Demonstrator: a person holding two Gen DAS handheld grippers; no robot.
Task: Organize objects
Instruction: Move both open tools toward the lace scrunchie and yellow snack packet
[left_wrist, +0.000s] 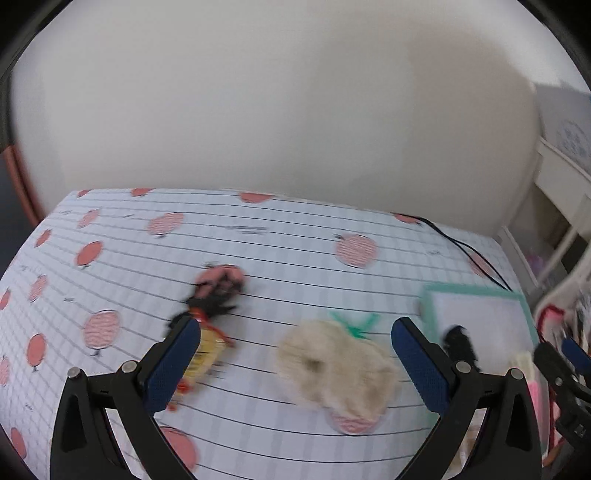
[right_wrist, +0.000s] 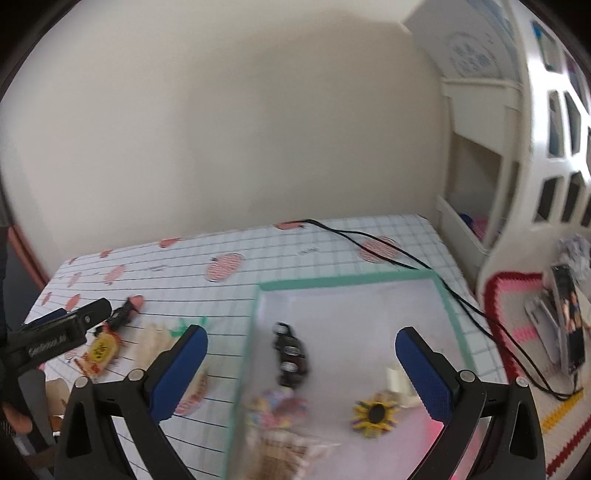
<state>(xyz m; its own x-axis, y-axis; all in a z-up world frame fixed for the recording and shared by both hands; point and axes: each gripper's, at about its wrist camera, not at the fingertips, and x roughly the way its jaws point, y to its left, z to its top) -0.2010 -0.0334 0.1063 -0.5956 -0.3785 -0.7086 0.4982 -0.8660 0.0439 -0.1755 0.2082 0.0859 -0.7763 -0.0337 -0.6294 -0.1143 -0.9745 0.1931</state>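
Black cable (right_wrist: 402, 258) crossing tablecloth (right_wrist: 325, 251), tray (right_wrist: 452, 317) beside

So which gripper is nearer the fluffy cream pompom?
Left. The left gripper hangs open right over the fluffy cream pompom; the right gripper is open over the green-rimmed tray, off to the pompom's right.

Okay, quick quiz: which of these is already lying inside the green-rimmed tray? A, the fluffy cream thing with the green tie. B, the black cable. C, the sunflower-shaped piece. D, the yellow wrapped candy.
C: the sunflower piece lies on the tray floor in the right wrist view, while the candy and the fluffy cream thing rest on the tablecloth outside it.
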